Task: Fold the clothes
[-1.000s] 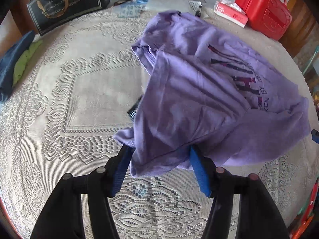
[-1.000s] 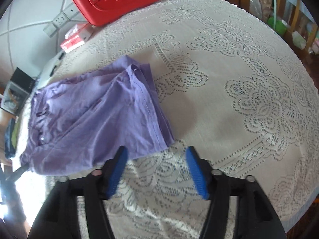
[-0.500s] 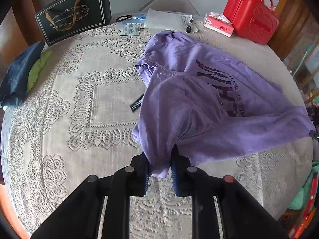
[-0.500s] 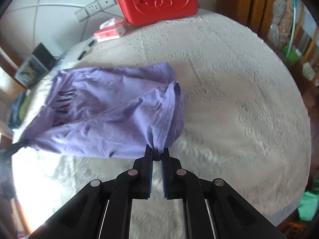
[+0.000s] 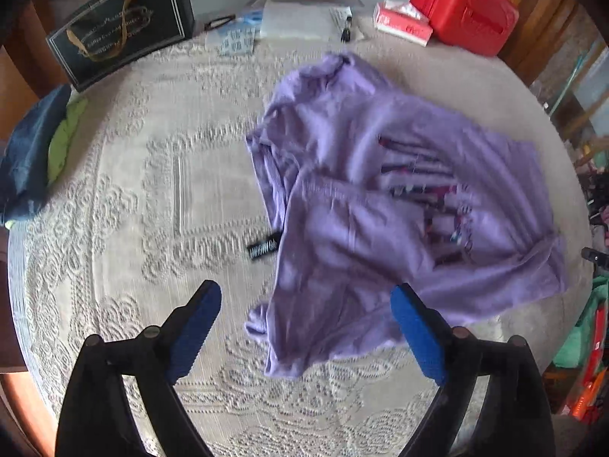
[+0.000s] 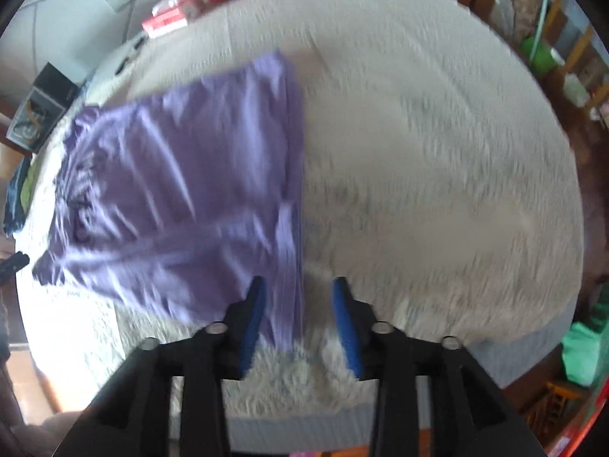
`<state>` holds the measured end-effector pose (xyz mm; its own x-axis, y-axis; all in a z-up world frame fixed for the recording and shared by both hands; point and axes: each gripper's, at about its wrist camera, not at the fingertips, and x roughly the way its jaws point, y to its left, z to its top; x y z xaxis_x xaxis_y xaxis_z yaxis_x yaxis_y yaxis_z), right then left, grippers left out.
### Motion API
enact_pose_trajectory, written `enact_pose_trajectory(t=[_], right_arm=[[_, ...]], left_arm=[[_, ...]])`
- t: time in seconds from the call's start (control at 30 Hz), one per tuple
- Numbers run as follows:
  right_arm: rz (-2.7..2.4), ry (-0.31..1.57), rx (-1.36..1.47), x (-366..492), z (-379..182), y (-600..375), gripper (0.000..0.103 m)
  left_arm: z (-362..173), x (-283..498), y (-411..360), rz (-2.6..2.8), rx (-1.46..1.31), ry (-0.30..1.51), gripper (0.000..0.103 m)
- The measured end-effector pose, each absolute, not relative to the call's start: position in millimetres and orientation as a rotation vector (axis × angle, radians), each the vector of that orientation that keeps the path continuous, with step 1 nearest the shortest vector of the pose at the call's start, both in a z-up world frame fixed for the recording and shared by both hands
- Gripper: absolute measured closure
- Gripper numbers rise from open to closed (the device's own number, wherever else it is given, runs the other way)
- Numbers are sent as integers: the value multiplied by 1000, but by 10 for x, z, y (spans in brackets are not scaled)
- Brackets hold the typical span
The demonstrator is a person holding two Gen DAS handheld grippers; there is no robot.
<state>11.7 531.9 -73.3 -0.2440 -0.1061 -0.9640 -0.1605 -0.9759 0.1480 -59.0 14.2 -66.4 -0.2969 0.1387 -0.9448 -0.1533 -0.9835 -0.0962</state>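
Note:
A purple T-shirt (image 5: 380,209) with dark print lies crumpled on the lace-covered round table (image 5: 133,228). Its near corner hangs between the blue pads of my left gripper (image 5: 304,304), which is wide open and holds nothing. In the right wrist view the same shirt (image 6: 182,190) lies spread to the left. Its near hem lies between the pads of my right gripper (image 6: 298,289), which is open. This view is motion-blurred.
A black gift bag (image 5: 121,26), papers and a pen (image 5: 304,19), a tissue box (image 5: 403,24) and a red case (image 5: 468,11) stand along the far edge. Blue and green clothes (image 5: 34,152) lie at the left edge. A black label (image 5: 262,249) lies beside the shirt.
Both grippers were shut on the shirt half a second ago and have opened. The shirt has dropped onto the table, and both grippers have pulled back slightly.

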Motion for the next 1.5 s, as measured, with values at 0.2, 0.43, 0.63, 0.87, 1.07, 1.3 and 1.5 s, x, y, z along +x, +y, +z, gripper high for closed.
enact_pose_trajectory(t=[0.2, 0.43, 0.63, 0.87, 1.07, 1.3, 1.5], right_arm=[[2553, 389, -1830, -664, -485, 5374, 37], [2466, 554, -1901, -1531, -670, 5441, 57], [2336, 586, -1997, -1992, -942, 5528, 57], [2246, 475, -2101, -2270, -1275, 5377, 51], [2382, 333, -2023, -2157, -1150, 5143, 98], [2662, 474, -1857, -1309, -564, 5217, 98], [2624, 427, -1993, -631, -695, 5183, 98]], left_arm=[[-572, -1782, 249, 2371, -1722, -33, 11], [-1025, -2832, 696, 2259, -1865, -27, 11], [-1392, -3152, 995, 2192, -1948, 95, 11], [-1625, -3236, 1091, 2172, -2014, 103, 60], [-1185, -2940, 1035, 2259, -1825, 20, 89], [-654, -1760, 720, 2342, -1605, 89, 89], [-898, -884, 642, 2253, -1705, 190, 88]])
